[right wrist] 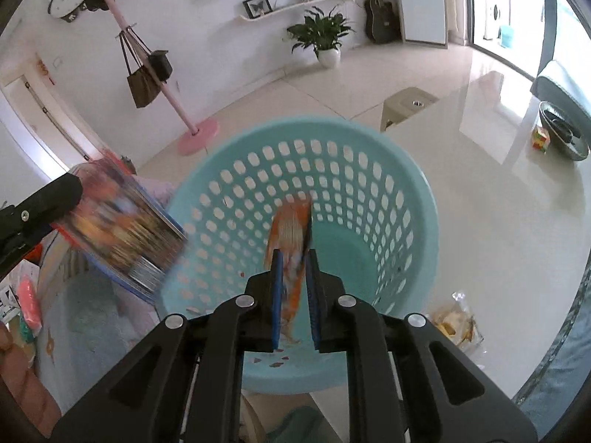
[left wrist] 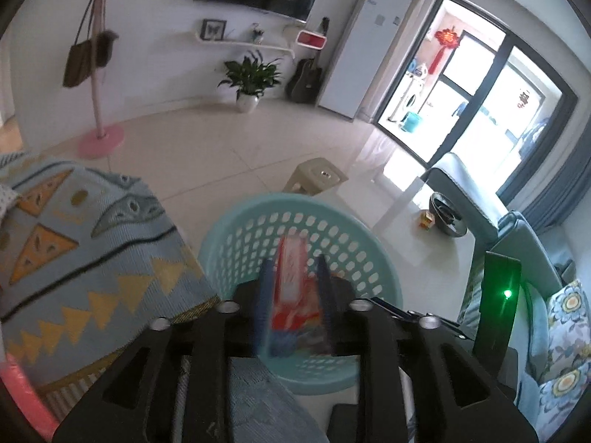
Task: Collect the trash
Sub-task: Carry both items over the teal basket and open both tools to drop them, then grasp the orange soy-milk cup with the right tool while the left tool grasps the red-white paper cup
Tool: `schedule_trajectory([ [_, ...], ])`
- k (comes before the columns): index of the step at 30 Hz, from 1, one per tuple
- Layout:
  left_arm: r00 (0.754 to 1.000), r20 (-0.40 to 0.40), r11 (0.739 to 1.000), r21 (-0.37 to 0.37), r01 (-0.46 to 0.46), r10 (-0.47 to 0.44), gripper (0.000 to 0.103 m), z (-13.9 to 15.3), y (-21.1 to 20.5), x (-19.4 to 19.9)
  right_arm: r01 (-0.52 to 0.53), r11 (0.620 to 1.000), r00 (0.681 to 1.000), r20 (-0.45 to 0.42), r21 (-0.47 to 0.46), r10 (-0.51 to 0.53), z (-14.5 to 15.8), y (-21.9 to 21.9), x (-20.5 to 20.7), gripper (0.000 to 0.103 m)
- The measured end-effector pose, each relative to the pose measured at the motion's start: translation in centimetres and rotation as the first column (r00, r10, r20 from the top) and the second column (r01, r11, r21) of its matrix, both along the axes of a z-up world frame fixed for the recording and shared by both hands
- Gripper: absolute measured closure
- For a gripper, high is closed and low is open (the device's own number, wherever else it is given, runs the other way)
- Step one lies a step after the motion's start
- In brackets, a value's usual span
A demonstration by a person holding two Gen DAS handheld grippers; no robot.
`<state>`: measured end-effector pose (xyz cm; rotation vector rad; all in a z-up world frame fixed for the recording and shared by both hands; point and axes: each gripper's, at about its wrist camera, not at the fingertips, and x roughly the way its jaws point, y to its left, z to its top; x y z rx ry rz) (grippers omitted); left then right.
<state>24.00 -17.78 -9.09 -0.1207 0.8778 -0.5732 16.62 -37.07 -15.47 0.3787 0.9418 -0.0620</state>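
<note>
A teal perforated basket [left wrist: 258, 203] stands under both grippers. In the left wrist view my left gripper [left wrist: 294, 262] hangs over the basket's mouth. Its blue pads are apart, and a blurred red and white snack packet [left wrist: 291, 288] sits loosely between them. The right wrist view shows that packet [right wrist: 122, 229] as a colourful blur at the basket's left rim, beside one of the left fingers [right wrist: 48, 199]. My right gripper [right wrist: 294, 258] is shut on an orange wrapper [right wrist: 291, 221], which points into the basket [right wrist: 424, 192]. Small scraps lie on the basket's floor.
The basket stands at the edge of a glossy white table [right wrist: 498, 221] with a clear bag of crumbs [right wrist: 454, 325], a metal bowl [right wrist: 561, 129] and a small box [right wrist: 541, 138]. A patterned blanket [left wrist: 74, 243] lies at the left. A beige stool [right wrist: 406, 105] stands behind.
</note>
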Motion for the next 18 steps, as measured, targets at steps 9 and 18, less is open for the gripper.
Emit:
schedule_trajectory([
  [9,0.999,0.046,0.999,-0.025,-0.027,0.028,0.028,1.7,1.2,-2.0,0.025,0.999,0.998,0.052,-0.033,-0.023,1.5,0.2,-1.4,0.053],
  [18,0.990,0.128,0.997,-0.070,-0.045,0.054,0.021,5.2,3.5,-5.4,-0.026,0.992,0.988,0.145,-0.123,0.043,6.0,3.8,-3.1,0.049],
])
